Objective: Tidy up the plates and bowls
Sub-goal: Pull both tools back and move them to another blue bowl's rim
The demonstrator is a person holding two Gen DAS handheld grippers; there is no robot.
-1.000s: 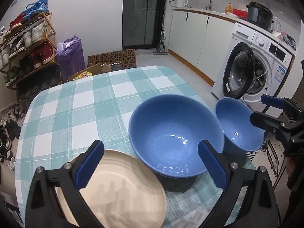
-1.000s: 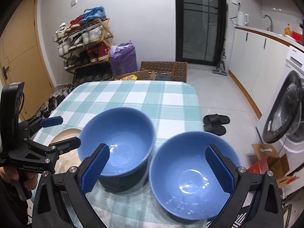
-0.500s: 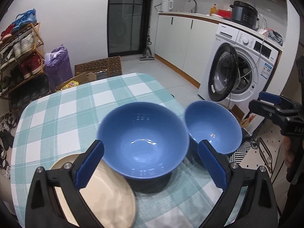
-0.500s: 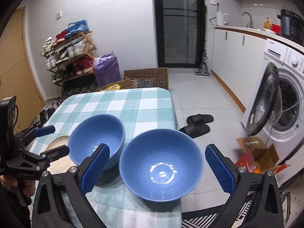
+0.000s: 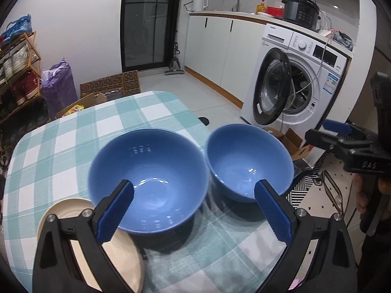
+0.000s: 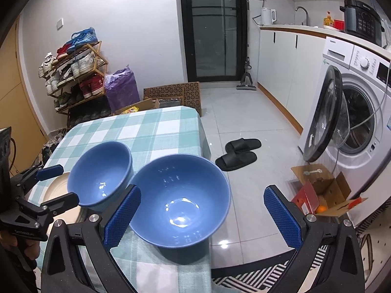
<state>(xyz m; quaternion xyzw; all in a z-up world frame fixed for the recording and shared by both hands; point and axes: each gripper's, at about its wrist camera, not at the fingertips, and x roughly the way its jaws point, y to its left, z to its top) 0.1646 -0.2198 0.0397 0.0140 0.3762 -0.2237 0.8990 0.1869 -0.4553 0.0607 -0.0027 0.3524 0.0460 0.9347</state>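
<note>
Left wrist view: left tongs [image 5: 194, 205] spread wide, holding nothing, poised over the near rim of the left blue bowl [image 5: 146, 185], which stands on the checked table [image 5: 61, 151] at its near end. Right blue bowl [image 5: 249, 163] sits just beside it, close to the table's right edge; rims appear nearly touching. Cream plate [image 5: 122, 263] lies at near left, partly under the tongs. Right wrist view: right tongs [image 6: 201, 213] likewise spread and empty, framing the right blue bowl. Judgement: each tool is lined up on its own bowl, probably for stacking; the edge position risks a fall.

Cream plate [image 5: 63, 210] partly behind left fingers [image 5: 114, 211]
</note>
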